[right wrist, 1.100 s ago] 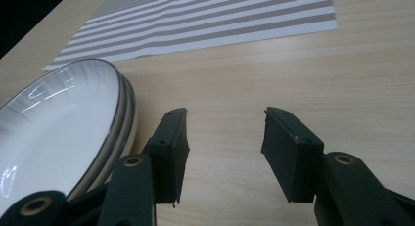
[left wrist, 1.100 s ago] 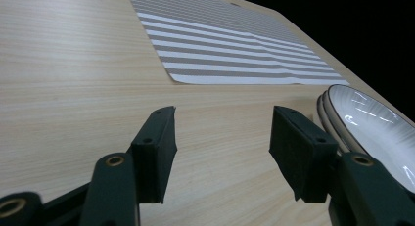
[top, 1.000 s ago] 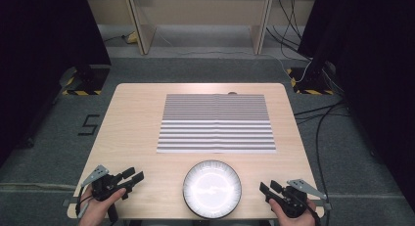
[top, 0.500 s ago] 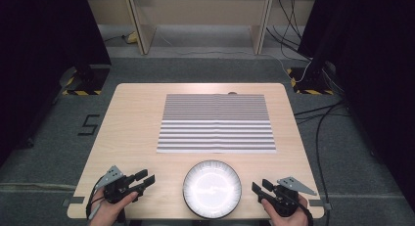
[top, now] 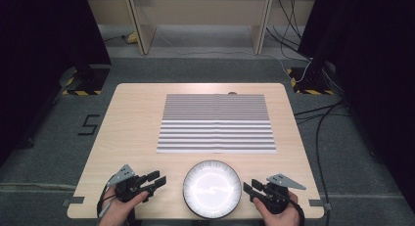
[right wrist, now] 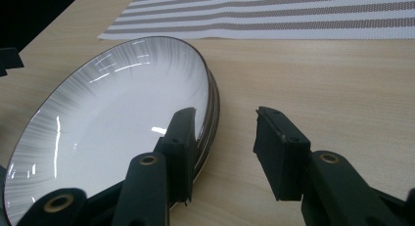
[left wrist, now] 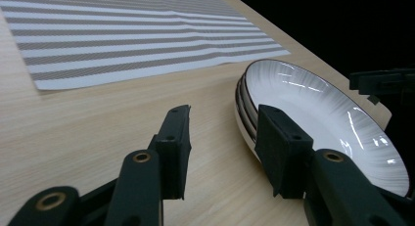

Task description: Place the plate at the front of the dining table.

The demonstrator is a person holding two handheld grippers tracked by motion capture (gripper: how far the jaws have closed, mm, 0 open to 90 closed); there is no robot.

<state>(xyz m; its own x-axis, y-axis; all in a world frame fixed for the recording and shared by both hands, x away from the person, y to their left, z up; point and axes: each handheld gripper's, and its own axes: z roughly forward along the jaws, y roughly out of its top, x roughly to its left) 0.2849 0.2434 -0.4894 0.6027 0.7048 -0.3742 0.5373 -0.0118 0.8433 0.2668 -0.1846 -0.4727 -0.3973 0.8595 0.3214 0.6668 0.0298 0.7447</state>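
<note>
Both grippers, left (top: 157,179) and right (top: 249,189), gape empty. 1 stack of plates (top: 212,189) sits between them on the counter (top: 137,133), striped mat (top: 216,122) beyond.

Bare light wooden tabletop (top: 132,133) lies open at nine and three o'clock of the flat grey-and-white striped placemat (top: 216,122). At six o'clock, the stack of white, dark-rimmed plates (top: 212,189) (between both hands) blocks the near edge; narrow wood strips remain beside it.

Overhead glare on plate (top: 212,188); dark surroundings; sharp focus.
</note>
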